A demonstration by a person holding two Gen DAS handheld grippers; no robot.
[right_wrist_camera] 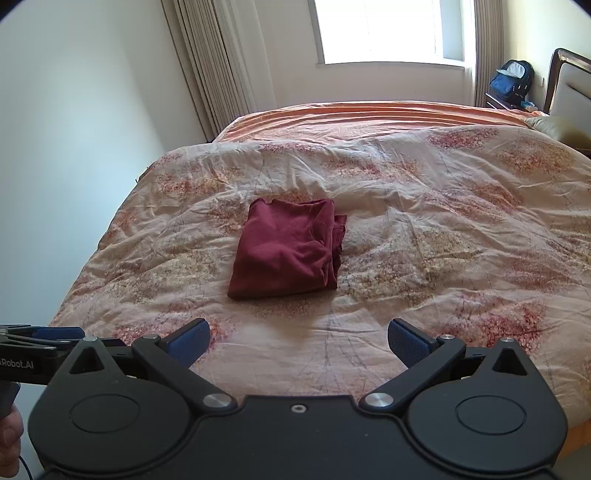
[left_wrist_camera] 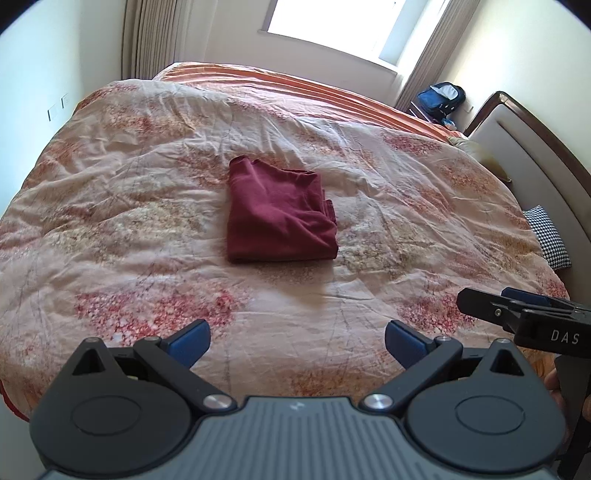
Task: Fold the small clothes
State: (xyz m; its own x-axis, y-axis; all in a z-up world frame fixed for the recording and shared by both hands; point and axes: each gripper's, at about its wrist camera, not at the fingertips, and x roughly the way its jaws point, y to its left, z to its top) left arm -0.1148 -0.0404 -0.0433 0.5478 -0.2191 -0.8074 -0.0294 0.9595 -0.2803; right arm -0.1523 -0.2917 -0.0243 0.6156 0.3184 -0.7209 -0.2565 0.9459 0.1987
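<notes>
Left wrist view. The left gripper (left_wrist_camera: 297,343) appears at the bottom edge with its blue-padded fingers (left_wrist_camera: 190,341) spread wide and nothing between them. It hangs above the near part of a floral quilt (left_wrist_camera: 129,221) that covers the bed. A folded maroon garment (left_wrist_camera: 279,216) lies on the quilt near the middle of the bed, well apart from the fingers; it forms a rough rectangle, with loose layered edges showing along its right side. At the right edge, the right gripper (left_wrist_camera: 517,314) enters from the side; only part of it shows, and the spread of its jaws cannot be told from here. Beyond the quilt lies an orange striped sheet (left_wrist_camera: 295,83), then a bright window (left_wrist_camera: 332,22) flanked by curtains (left_wrist_camera: 155,37). A blue backpack (left_wrist_camera: 441,98) sits in the far right corner beside the padded headboard (left_wrist_camera: 535,155), against which a houndstooth-patterned cushion (left_wrist_camera: 548,238) rests.

Right wrist view. The right gripper (right_wrist_camera: 298,343) likewise holds its blue pads (right_wrist_camera: 408,343) far apart, empty, above the near quilt (right_wrist_camera: 443,221). The maroon garment (right_wrist_camera: 290,249) lies ahead and slightly left of centre, untouched, folded flat with a bunched edge at its right. The left gripper (right_wrist_camera: 40,341) shows side-on at the left edge, with part of a hand (right_wrist_camera: 11,430) below it. The window (right_wrist_camera: 384,31), curtains (right_wrist_camera: 214,66), backpack (right_wrist_camera: 511,79) and a yellowish pillow (right_wrist_camera: 557,131) occupy the background.
</notes>
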